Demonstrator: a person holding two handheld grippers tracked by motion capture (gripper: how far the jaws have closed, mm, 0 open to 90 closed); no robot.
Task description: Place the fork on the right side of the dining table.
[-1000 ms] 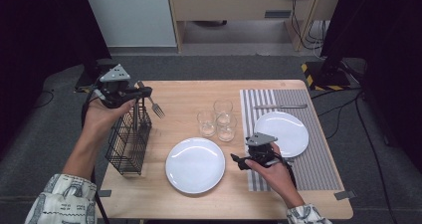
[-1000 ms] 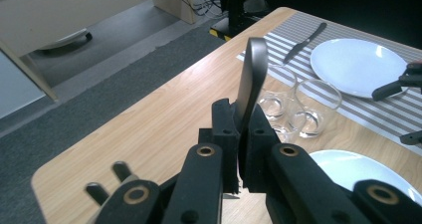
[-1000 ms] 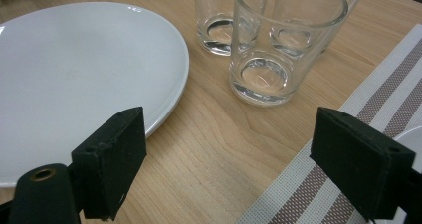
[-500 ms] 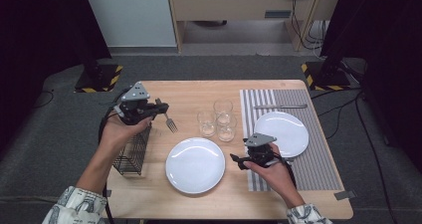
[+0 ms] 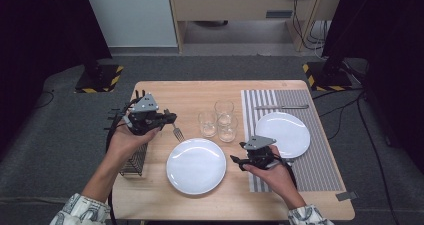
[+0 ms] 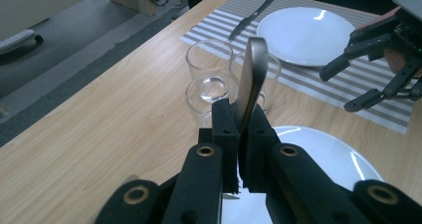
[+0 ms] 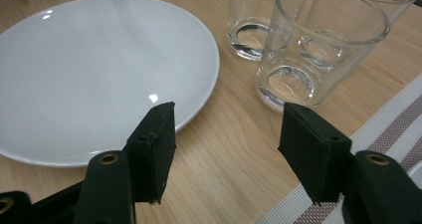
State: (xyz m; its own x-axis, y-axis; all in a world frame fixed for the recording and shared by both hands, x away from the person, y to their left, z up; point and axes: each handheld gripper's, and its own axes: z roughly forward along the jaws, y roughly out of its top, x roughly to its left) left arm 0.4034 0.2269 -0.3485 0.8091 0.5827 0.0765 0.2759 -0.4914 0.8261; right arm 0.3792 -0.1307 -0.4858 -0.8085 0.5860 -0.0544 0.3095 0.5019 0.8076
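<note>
My left gripper [image 5: 167, 117] has its jaws clamped on the handle of a fork [image 5: 176, 131], and in the left gripper view that handle [image 6: 250, 77] rises straight out from between them, its rounded end pointing away from me toward the glasses. From above, the tines hang out past my jaws on the far side, just over the bare worktop [image 5: 200, 95] and close to the upper left rim of the near white plate [image 5: 196, 165]. Behind this gripper, under my left forearm, stands the black wire cutlery basket [image 5: 134, 160] at the worktop's left edge. Ahead of my left jaws sit three clear drinking glasses [image 6: 209, 69] in a tight cluster, and past them lies the striped placemat [image 6: 318, 82] with a second white plate [image 6: 304, 29] and a table knife [image 6: 251, 17] beyond it. My right gripper [image 5: 241, 162] hovers low with its jaws apart and nothing between them; the gap frames bare wood. In the right gripper view [image 7: 226, 154], the near plate [image 7: 94, 69] lies just to the left of my left jaw, its rim passing behind that jaw's tip, while the nearest glass [image 7: 318, 45] stands just beyond my right jaw. The placemat's edge [image 7: 393, 119] runs under the right jaw. The two grippers stay well apart, with the near plate between them.
</note>
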